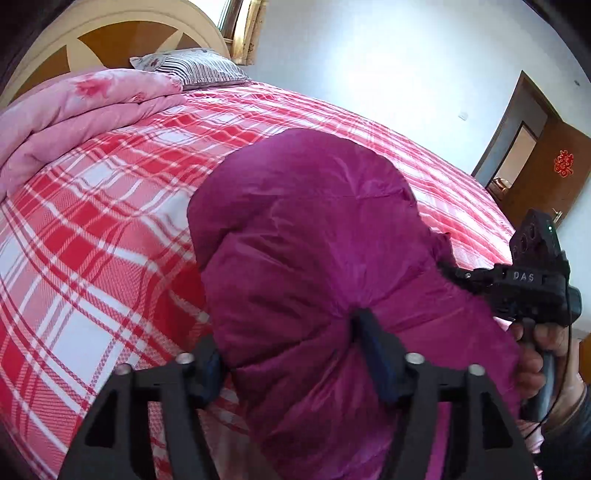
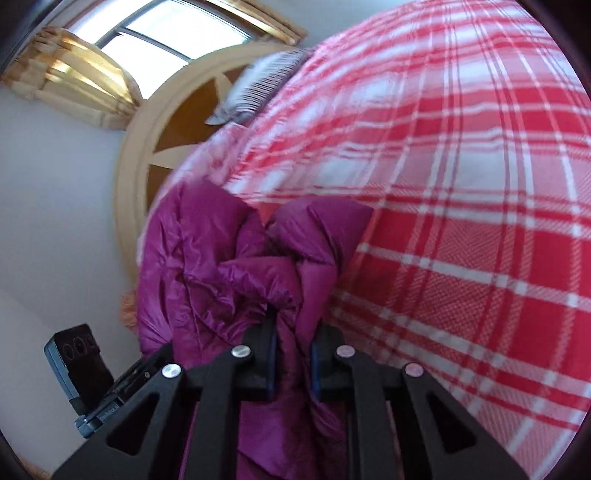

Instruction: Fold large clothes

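Observation:
A puffy purple jacket (image 1: 314,229) hangs bunched above the red-and-white plaid bed (image 1: 103,236). My left gripper (image 1: 288,336) has its jaws wide, with a thick wad of the jacket filling the gap. The cloth puckers against the right finger (image 1: 373,347). My right gripper (image 2: 293,325) is shut narrowly on a gathered fold of the same jacket (image 2: 207,251). In the left wrist view that right gripper (image 1: 458,275) bites the jacket's right edge, held by a hand (image 1: 535,365). The jacket's lower part is hidden behind the fingers.
A folded pink quilt (image 1: 85,107) and a striped pillow (image 1: 199,66) lie by the curved headboard (image 1: 122,33). A brown door (image 1: 539,155) stands open at the far right. A curtained window (image 2: 159,33) is above the headboard. The plaid sheet (image 2: 461,221) spreads wide beyond the jacket.

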`<act>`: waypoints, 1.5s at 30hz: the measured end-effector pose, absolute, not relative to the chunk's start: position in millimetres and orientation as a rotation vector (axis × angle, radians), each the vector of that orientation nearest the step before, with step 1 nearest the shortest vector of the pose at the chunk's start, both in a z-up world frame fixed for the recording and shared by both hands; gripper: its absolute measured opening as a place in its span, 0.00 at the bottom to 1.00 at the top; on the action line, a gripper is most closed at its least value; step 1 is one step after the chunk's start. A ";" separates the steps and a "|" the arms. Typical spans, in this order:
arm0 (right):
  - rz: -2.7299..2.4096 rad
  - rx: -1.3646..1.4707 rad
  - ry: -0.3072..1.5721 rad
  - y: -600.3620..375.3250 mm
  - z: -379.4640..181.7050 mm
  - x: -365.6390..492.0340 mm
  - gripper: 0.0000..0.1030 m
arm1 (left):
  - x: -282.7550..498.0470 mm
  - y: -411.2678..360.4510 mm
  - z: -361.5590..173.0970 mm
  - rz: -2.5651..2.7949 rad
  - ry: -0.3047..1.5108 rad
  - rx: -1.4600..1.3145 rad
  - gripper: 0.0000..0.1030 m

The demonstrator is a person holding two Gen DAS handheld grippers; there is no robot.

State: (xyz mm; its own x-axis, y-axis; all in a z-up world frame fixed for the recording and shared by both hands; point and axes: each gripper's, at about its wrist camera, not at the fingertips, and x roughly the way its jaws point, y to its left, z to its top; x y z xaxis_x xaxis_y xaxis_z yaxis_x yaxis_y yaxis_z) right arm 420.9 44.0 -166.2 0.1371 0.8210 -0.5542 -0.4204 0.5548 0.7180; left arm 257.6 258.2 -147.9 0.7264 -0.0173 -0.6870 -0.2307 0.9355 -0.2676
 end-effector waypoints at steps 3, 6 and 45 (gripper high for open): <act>0.931 0.457 1.130 39.3 -181.9 425.7 0.19 | 255.7 253.3 -152.6 0.137 0.736 -0.315 0.75; 0.920 0.437 1.134 35.9 -180.1 423.0 0.20 | 253.4 244.8 -152.8 0.140 0.733 -0.297 0.75; 0.713 0.077 1.013 36.2 -162.4 389.3 0.51 | 241.6 246.4 -150.8 0.224 0.764 -0.261 0.90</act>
